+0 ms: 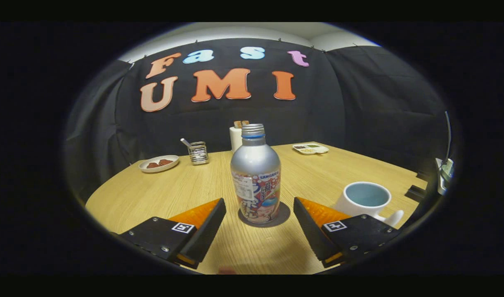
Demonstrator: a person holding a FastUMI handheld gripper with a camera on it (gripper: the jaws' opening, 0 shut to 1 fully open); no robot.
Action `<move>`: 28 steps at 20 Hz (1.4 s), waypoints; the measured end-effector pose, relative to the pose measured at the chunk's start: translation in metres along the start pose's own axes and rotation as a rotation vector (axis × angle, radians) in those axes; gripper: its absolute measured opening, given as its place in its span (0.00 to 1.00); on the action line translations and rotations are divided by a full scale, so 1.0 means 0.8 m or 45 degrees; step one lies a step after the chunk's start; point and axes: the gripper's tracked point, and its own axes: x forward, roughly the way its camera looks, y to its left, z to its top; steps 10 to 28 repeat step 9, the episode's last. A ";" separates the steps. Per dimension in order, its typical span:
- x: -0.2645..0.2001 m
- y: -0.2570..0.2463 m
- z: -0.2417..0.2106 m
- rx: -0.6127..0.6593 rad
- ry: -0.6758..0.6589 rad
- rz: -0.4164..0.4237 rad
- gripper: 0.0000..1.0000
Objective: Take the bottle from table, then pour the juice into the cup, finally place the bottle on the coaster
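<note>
Pale wood grain runs under the gripper (260, 206), whose two fingers are spread wide apart and press on nothing, with bare table (152, 194) showing in the gap between them. Just ahead of the fingers, centred on that gap, stands the bottle (256, 177), upright, with a silver metal body, a threaded neck ringed in blue, no cap that I can make out, and a printed wrapper round its lower half. The bottle sits squarely on a dark round coaster (282, 214), whose edge shows around the bottle's base. To the right of the bottle, close behind the right finger, stands a white cup (365, 200) with a pale blue inside, its handle turned toward the near side; whether there is any liquid in it I cannot tell. Directly behind the bottle, farther back on the table, rises a white cylinder (235, 138) with something brown on top, partly hidden by the bottle's neck. Left of the bottle and farther back is a small wire holder (198, 153) with a utensil handle sticking out, and beyond that, further left, a white plate (159, 163) holding brown pieces. Behind the bottle to the right, near the far edge of the table, lies a shallow divided dish (310, 148) with small portions in several colours
</note>
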 end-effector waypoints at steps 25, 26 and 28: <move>-0.137 0.066 -0.009 -0.180 -0.126 0.282 0.97; -0.137 0.066 -0.009 -0.180 -0.126 0.282 0.97; -0.137 0.066 -0.009 -0.180 -0.126 0.282 0.97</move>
